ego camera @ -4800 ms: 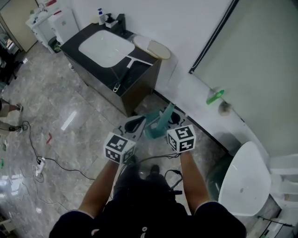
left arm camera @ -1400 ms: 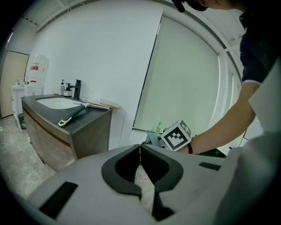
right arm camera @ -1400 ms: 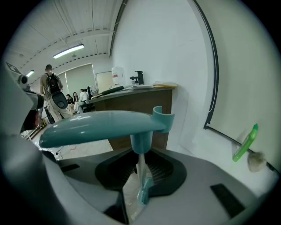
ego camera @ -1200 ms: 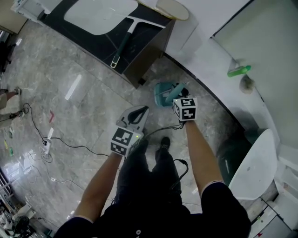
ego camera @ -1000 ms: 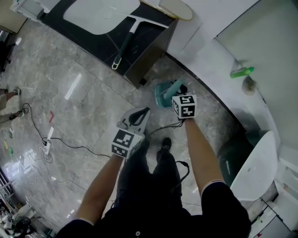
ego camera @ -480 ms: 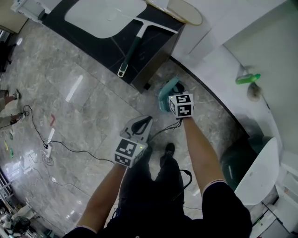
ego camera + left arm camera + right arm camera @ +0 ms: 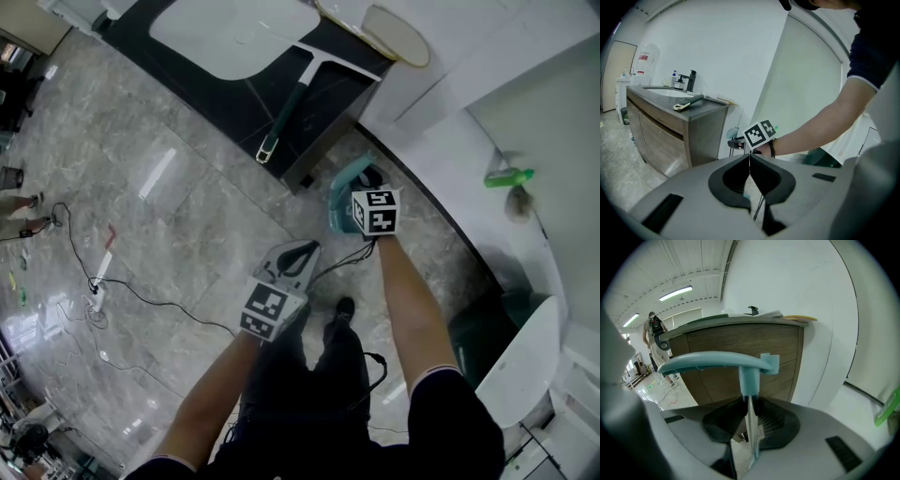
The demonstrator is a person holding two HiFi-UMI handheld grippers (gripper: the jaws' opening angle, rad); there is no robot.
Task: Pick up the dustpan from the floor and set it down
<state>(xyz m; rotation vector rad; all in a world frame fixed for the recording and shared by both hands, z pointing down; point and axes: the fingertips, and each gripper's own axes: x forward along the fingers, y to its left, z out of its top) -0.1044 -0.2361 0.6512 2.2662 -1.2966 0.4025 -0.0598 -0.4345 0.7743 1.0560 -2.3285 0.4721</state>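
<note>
dustpan [image 7: 343, 190]: one, teal
right claw [image 7: 751, 426]: one, clamped on the dustpan's thin handle
left claw [image 7: 750, 163]: one, jaws together, empty
squeegee [image 7: 286, 108]: one, lying on the table [image 7: 339, 89]

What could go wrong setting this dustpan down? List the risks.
1. The right gripper pinches only a thin edge of the dustpan, so it may swivel or slip.
2. The cabinet corner is close beside the dustpan and may get knocked.
3. A cable trails across the floor toward the shoe: a trip hazard.
</note>
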